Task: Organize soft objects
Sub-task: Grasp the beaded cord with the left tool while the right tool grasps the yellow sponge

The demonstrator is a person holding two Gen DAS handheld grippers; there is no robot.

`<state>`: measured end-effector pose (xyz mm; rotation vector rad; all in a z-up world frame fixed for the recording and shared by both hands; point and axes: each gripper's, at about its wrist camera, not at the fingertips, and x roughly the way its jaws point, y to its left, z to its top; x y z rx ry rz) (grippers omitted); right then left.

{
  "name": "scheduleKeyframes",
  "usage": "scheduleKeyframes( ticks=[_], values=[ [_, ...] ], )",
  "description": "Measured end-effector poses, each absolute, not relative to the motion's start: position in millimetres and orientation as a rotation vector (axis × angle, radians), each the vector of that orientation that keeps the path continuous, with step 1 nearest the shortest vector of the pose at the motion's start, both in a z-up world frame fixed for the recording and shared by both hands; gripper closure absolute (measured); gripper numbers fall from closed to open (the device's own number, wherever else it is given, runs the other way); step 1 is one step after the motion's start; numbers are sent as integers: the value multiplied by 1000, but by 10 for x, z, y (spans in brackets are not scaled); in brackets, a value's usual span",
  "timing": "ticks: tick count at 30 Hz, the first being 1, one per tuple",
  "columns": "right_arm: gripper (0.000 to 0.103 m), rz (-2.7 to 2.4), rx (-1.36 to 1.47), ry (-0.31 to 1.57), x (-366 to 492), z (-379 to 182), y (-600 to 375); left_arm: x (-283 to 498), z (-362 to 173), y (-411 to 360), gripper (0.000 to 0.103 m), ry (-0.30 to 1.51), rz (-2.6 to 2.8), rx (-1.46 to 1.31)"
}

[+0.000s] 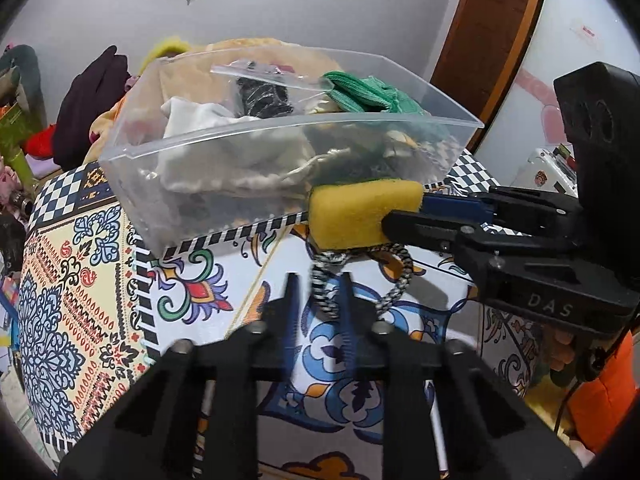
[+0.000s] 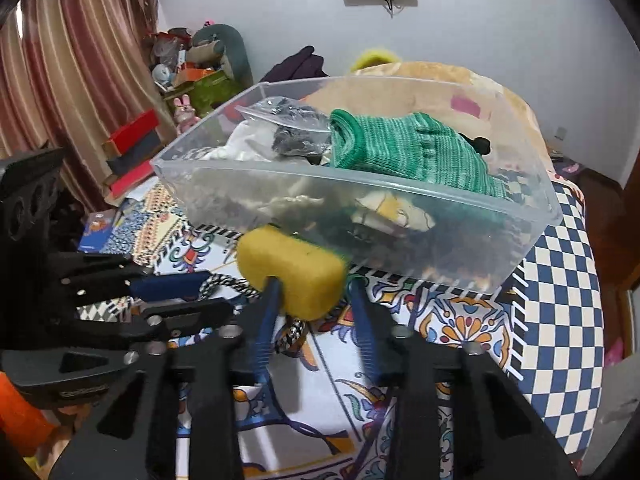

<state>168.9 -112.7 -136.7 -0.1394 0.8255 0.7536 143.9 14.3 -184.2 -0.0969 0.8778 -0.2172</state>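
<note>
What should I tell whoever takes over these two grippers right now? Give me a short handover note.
Right gripper: fingers around the yellow sponge, just in front of the clear bin; whether it is pinched firmly I cannot tell.
Left gripper: open, holding nothing, over the black-and-white rope loop on the patterned cloth.
Done: green knit glove, white cloth and a zip bag are already in the bin.
Left: the sponge, then the rope loop, likely go into the bin.
</note>
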Motion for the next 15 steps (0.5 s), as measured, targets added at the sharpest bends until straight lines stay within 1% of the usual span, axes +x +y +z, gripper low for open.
scheduleKeyframes(
  ticks=[3, 15],
  values=[
    [82, 738, -165, 787, 1609, -1330, -1159, 1393, -1812, 116, 96, 858, -206, -90],
    [84, 703, -180, 667, 1453, -1002, -1296, 1202, -1414, 353, 97, 743, -154, -98]
  ],
)
